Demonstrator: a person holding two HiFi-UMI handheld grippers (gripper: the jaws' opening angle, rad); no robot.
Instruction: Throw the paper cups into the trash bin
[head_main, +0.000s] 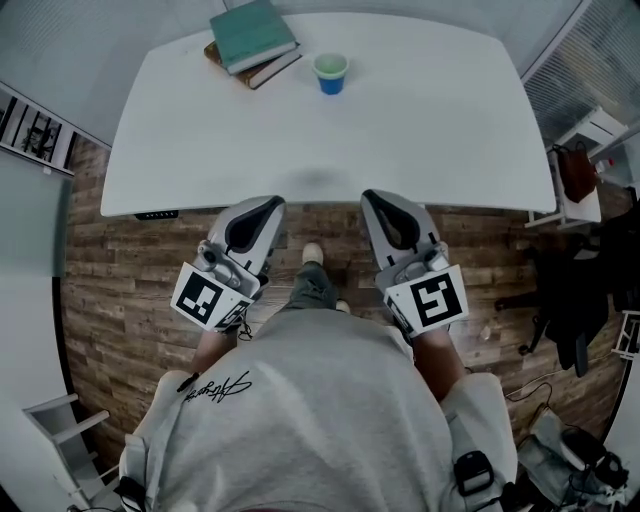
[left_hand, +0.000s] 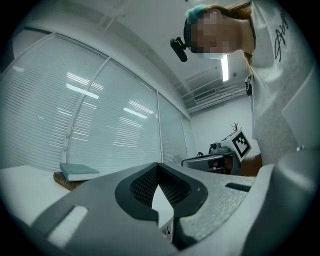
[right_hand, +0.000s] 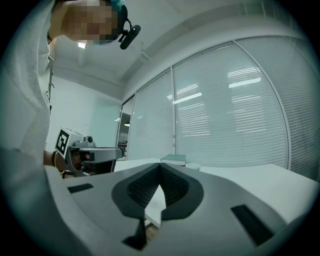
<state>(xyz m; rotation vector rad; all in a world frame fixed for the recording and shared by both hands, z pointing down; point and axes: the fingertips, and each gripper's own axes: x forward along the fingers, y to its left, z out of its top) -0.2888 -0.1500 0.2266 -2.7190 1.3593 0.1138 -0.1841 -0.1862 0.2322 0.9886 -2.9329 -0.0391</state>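
A single blue paper cup (head_main: 331, 73) stands upright at the far side of the white table (head_main: 400, 130); in the right gripper view the cup (right_hand: 192, 166) shows small beyond the jaws. My left gripper (head_main: 262, 206) and right gripper (head_main: 381, 200) are held side by side close to my body, at the table's near edge and well short of the cup. Both are shut with nothing between the jaws, as the left gripper (left_hand: 159, 166) and right gripper (right_hand: 160, 166) show in their own views. No trash bin is in view.
Two stacked books (head_main: 253, 40), the top one teal, lie left of the cup. A black chair (head_main: 575, 290) and a white side shelf with a red bag (head_main: 578, 172) stand right of the table. Another white shelf (head_main: 60, 430) is at lower left. Blinds cover the windows (left_hand: 100, 120).
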